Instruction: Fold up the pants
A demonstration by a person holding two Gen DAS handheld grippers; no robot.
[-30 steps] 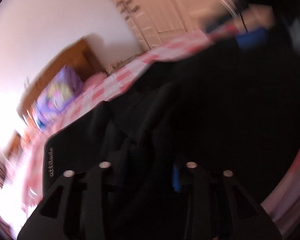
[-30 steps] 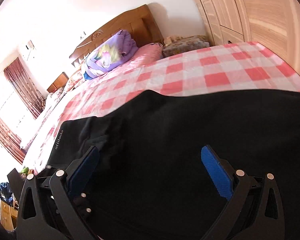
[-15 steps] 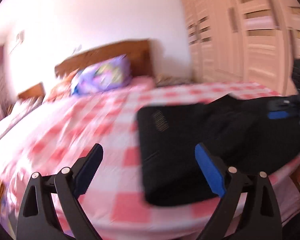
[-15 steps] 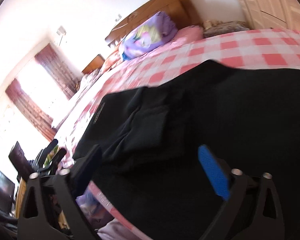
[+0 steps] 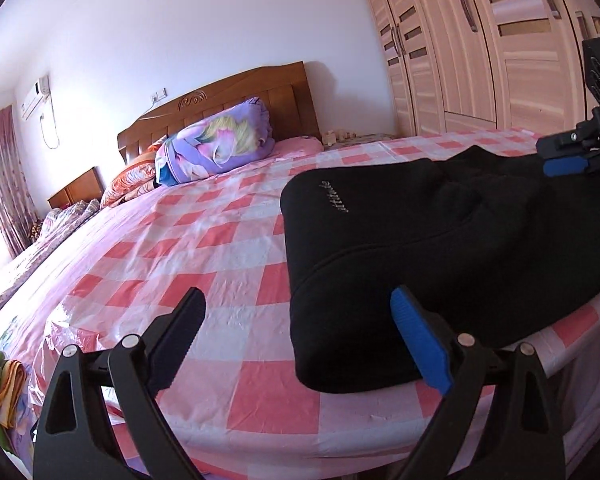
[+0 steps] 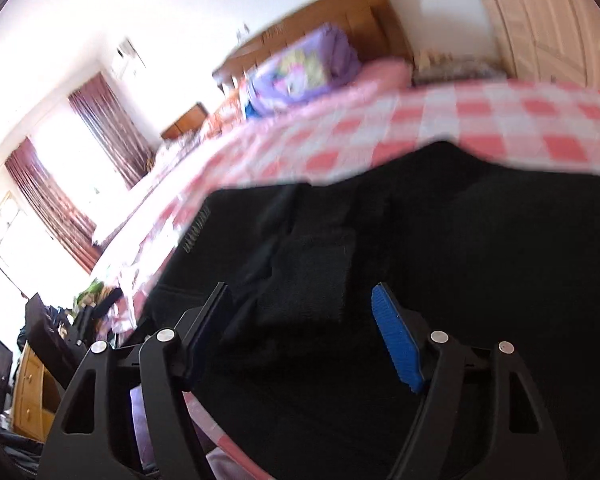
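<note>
The black pants [image 5: 440, 240] lie folded in layers on the pink checked bed sheet [image 5: 204, 248], near the bed's front right edge, with small lettering at the upper left corner. My left gripper [image 5: 296, 312] is open and empty, just in front of the pants' left front corner. My right gripper [image 6: 300, 300] is open and empty, low over the pants [image 6: 440, 260]. It also shows in the left wrist view [image 5: 568, 160] at the far right above the pants.
A purple rolled quilt [image 5: 216, 140] and pillows lie by the wooden headboard [image 5: 236, 96]. Wooden wardrobes [image 5: 480, 40] stand at the right. Curtains [image 5: 4, 176] hang at the left. Clutter and a wooden cabinet [image 6: 32, 380] stand left of the bed.
My left gripper let go of the pants, opened and pulled back to the left. The pants now lie folded over. My right gripper stayed open and swung over the fabric.
</note>
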